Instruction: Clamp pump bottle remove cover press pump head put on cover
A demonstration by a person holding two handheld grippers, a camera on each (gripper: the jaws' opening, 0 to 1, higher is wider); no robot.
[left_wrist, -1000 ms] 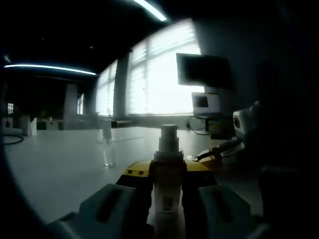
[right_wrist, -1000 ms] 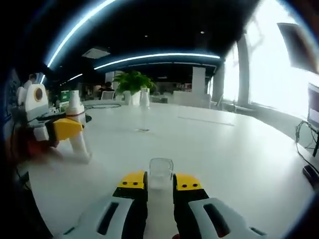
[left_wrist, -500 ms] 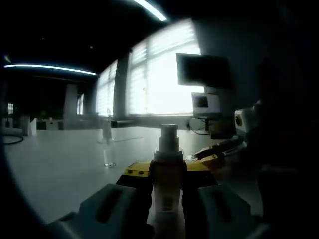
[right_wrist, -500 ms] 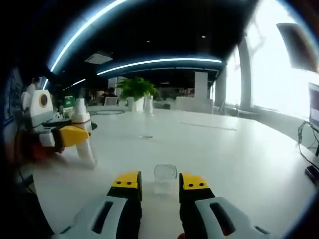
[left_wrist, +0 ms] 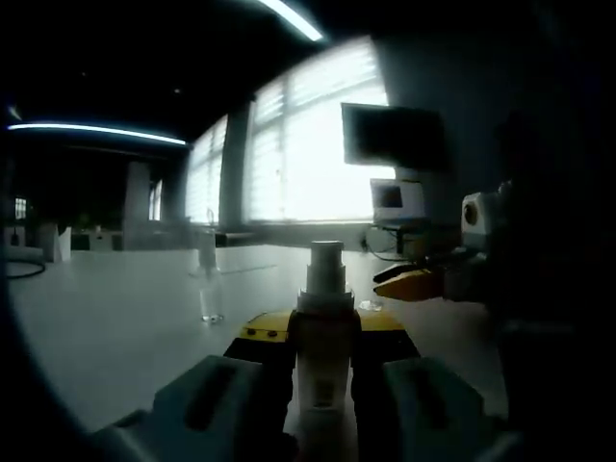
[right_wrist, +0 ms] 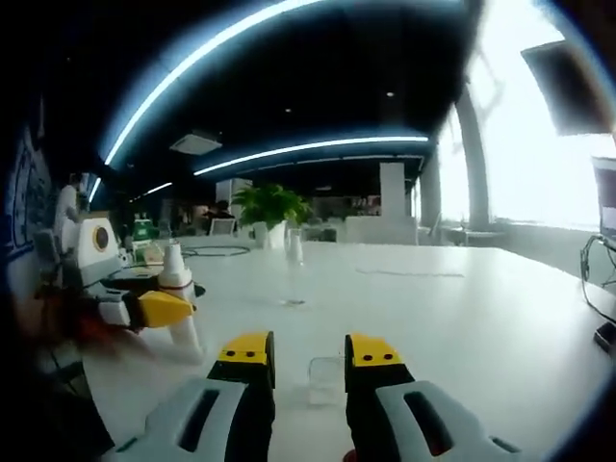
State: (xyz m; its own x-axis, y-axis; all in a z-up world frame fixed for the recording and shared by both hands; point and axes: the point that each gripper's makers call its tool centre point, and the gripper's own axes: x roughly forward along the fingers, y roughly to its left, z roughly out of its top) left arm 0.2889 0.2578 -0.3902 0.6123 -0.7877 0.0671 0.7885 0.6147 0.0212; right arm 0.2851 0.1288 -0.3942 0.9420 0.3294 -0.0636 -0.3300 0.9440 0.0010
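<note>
- The left gripper view is dim and backlit by bright windows, so the lower body of the pale cylindrical pump bottle (left_wrist: 322, 371) is cut off between the jaws and its label cannot be read.
- The left gripper (left_wrist: 322, 332) is clamped on that bottle, its yellow-tipped jaws pressed against both sides; the bare pump head stands above them.
- In the right gripper view, the same bottle (right_wrist: 180, 308) stands upright on the white round table (right_wrist: 462, 318), held by the left gripper (right_wrist: 159, 310) (partly blurred at the view's left side).
- The right gripper (right_wrist: 310, 351) has its jaws parted, nothing between them touching.
- The small clear plastic cover (right_wrist: 325, 377) sits on the table just beyond the jaws, partly hidden by them.
- The right gripper (left_wrist: 409, 284) also shows past the bottle in the left gripper view.
- A clear slender bottle (right_wrist: 294, 269) stands farther off (contents unclear).
</note>
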